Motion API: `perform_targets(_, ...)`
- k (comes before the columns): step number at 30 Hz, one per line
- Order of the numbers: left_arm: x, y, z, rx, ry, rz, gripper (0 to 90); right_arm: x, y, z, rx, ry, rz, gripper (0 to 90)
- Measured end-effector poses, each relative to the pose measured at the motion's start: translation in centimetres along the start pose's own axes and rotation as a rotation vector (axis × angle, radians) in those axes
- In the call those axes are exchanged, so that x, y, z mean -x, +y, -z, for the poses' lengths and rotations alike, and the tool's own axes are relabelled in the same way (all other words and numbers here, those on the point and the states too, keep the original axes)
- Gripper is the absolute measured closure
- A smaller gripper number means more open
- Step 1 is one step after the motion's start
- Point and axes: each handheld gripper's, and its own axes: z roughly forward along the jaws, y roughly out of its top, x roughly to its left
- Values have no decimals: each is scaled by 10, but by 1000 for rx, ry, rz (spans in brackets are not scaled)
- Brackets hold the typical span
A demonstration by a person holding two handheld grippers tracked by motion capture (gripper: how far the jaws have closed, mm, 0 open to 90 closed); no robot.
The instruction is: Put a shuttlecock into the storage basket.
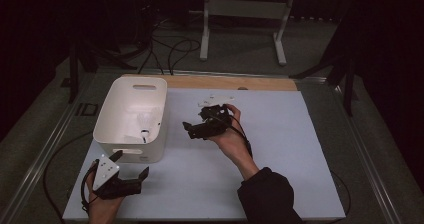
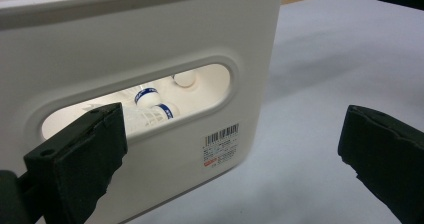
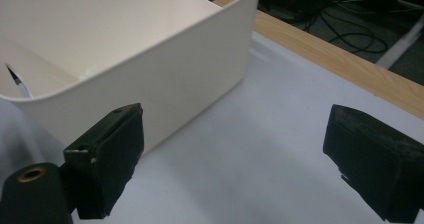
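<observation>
Your left gripper [image 1: 132, 165] has its jaws spread wide with nothing between them; it sits at the near left of the table, just in front of the bin [image 1: 112, 115]. In the left gripper view one jaw overlaps the bin's handle slot [image 2: 150, 101] and the other hangs over bare white sheet [image 2: 310, 84], so nothing is gripped. Your right gripper [image 1: 189, 129] is also wide open and empty, held in your right hand [image 1: 231, 140] near the middle of the table, jaws turned toward the bin's right side.

The bin is white plastic, rectangular with rounded corners and an oval slot in each end wall. A barcode label [image 2: 221, 145] sits low on the near wall. It stands upright on the left part of the sheet.

Through the slot you can make out shuttlecocks [image 2: 150, 106]: white, with blue bands near their cork ends. Their count is hard to tell, since the wall hides most of them. From above, the bin's inside shows pale shapes too dim to separate. The room beyond the table is dark; a wooden strip [image 1: 235, 82] edges the far side.
</observation>
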Motion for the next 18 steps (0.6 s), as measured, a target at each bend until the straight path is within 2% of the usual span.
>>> perform_targets(10, 0, 0, 0, 3, 1, 1, 0, 7, -22, 21, 18, -38, -9, 91)
perform_targets(13, 0, 0, 0, 3, 0, 2, 0, 9, -30, 28, 16, -59, 5, 92)
perform_targets(18, 0, 0, -1, 2, -3, 2, 0, 16, -47, 41, 21, -84, -8, 92)
